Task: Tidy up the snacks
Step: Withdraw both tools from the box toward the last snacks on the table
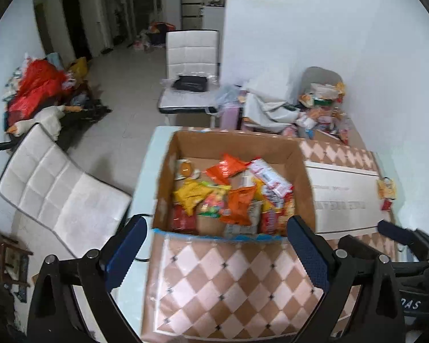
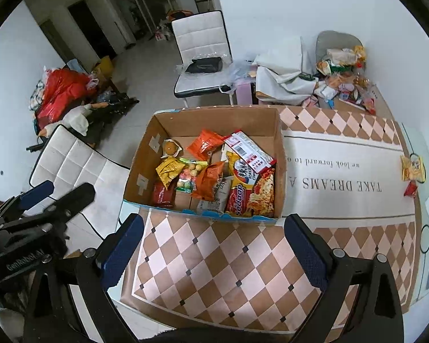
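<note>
Both tools, left tool and right tool, hover wide and empty just short of the cardboard box. The box probably collects snacks; two stray packets sit well beyond it on the tabletop.

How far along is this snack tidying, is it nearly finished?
Mostly done, it seems. The cardboard box already holds many packets, such as the noodle packet. Nothing is in hand: the left gripper and right gripper are both open and empty. Still out on the table mat are a yellow snack packet and a small red packet at the right edge.
</note>
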Available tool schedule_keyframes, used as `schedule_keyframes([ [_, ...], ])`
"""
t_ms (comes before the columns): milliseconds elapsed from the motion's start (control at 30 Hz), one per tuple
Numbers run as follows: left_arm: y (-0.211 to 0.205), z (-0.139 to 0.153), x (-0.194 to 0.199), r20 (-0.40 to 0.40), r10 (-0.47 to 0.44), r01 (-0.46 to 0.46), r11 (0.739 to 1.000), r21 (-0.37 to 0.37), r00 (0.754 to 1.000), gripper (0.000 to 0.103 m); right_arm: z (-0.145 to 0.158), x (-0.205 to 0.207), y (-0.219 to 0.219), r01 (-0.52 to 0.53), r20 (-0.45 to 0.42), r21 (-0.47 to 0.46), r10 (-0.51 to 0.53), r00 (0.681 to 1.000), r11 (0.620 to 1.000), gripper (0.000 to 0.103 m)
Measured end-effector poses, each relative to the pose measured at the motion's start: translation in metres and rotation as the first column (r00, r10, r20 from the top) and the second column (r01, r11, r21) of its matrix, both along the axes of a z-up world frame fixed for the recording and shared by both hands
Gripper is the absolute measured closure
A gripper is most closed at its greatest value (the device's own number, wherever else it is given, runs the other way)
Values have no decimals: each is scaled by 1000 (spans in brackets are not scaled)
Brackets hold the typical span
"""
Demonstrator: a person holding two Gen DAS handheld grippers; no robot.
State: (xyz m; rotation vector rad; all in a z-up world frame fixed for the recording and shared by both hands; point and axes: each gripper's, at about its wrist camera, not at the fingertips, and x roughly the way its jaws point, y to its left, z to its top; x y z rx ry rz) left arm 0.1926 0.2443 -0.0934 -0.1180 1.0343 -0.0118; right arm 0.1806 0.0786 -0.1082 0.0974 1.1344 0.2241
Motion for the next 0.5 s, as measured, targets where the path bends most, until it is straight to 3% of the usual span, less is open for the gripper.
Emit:
schedule_keyframes([
  [133, -36, -9, 21, -33, -53, 52, 999, -14, 998, 0, -8, 10, -37, 57, -36, 50, -55, 998, 997, 3],
  [333, -146, -18, 64, -21, -206, 207, 977, 52, 978, 0, -24, 31, -144, 229, -83, 87, -222, 972, 970, 3],
  [500, -271, -33, 108, -3, -341, 337, 927, 164, 940, 0, -55, 42, -287, 456, -132, 105, -442, 887, 884, 3],
])
